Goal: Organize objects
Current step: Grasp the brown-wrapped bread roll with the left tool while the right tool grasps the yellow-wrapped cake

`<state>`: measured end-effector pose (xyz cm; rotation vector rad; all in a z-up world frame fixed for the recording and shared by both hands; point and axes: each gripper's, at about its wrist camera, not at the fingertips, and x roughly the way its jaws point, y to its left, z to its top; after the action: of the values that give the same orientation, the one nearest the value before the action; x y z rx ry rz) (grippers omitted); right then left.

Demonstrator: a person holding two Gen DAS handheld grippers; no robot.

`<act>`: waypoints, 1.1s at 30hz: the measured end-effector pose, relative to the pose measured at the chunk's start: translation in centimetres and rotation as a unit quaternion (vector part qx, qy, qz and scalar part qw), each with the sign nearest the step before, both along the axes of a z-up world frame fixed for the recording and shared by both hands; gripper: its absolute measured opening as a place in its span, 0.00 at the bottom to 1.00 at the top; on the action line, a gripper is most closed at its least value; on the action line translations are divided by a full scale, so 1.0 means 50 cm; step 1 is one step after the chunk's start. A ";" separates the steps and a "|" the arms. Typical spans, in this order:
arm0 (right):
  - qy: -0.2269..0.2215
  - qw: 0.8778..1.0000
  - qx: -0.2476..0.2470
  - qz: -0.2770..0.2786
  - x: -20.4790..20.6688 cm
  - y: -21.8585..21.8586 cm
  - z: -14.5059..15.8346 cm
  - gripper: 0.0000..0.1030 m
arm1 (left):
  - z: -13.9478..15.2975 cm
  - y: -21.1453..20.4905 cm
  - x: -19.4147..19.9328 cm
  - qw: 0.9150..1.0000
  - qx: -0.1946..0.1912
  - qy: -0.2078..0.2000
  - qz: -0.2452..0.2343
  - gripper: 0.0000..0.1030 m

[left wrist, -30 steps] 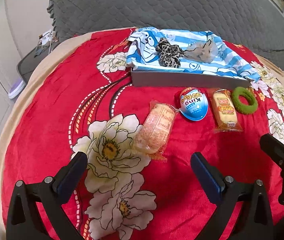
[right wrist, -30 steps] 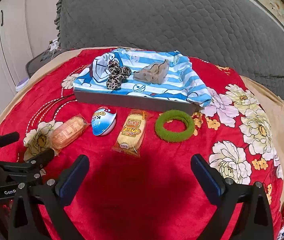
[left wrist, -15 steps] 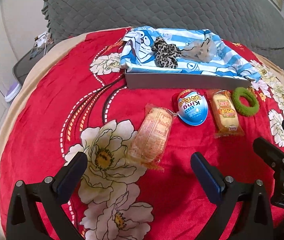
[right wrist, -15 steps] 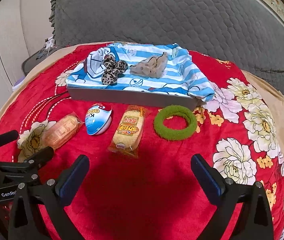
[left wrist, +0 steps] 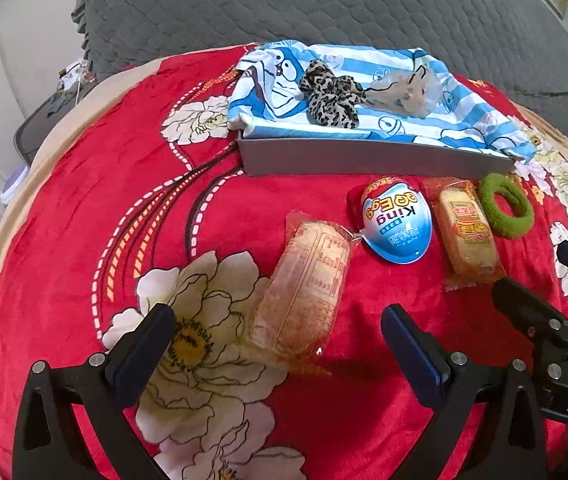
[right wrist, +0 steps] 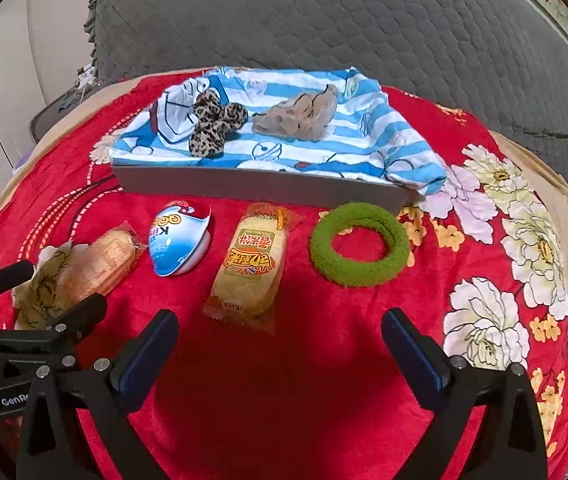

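Note:
Four items lie in a row on the red floral blanket in front of a grey box (left wrist: 376, 156) (right wrist: 260, 190): an orange wrapped snack (left wrist: 304, 288) (right wrist: 98, 264), a blue King Egg (left wrist: 396, 224) (right wrist: 178, 240), a yellow wrapped cake (left wrist: 466, 232) (right wrist: 250, 268) and a green fuzzy ring (left wrist: 506, 210) (right wrist: 360, 244). The box is lined with a blue striped cloth (right wrist: 364, 148) holding a leopard scrunchie (left wrist: 330, 98) (right wrist: 212, 124) and a beige scrunchie (left wrist: 404, 90) (right wrist: 298, 116). My left gripper (left wrist: 276, 332) is open just short of the orange snack. My right gripper (right wrist: 280, 336) is open, near the cake.
A grey quilted headboard (right wrist: 324, 20) rises behind the box. The bed drops off at the left, where a dark tray-like object (left wrist: 44, 128) sits beside the wall. More flowered blanket stretches to the right (right wrist: 524, 260).
Both grippers have moved forward toward the row of items; the left one has closed in on the orange snack, the right on the yellow cake. Both stay open.

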<state>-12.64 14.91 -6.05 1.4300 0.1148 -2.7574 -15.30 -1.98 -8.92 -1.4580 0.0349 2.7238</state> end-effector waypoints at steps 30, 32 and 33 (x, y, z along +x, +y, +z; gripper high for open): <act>-0.042 0.998 -0.030 -0.019 -0.089 0.000 -0.075 0.82 | -0.047 0.002 -0.064 1.000 -0.012 0.010 -0.009 0.94; -0.042 0.999 -0.030 -0.017 -0.092 -0.001 -0.076 0.79 | -0.044 0.006 -0.063 1.000 -0.014 0.016 -0.015 0.82; -0.043 0.998 -0.031 -0.016 -0.094 -0.002 -0.077 0.74 | -0.042 0.010 -0.062 1.000 -0.016 0.019 -0.019 0.75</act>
<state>-17.35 14.80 -9.90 1.5454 0.0043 -2.6926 -18.41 -1.49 -11.02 -1.3996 0.1071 2.7326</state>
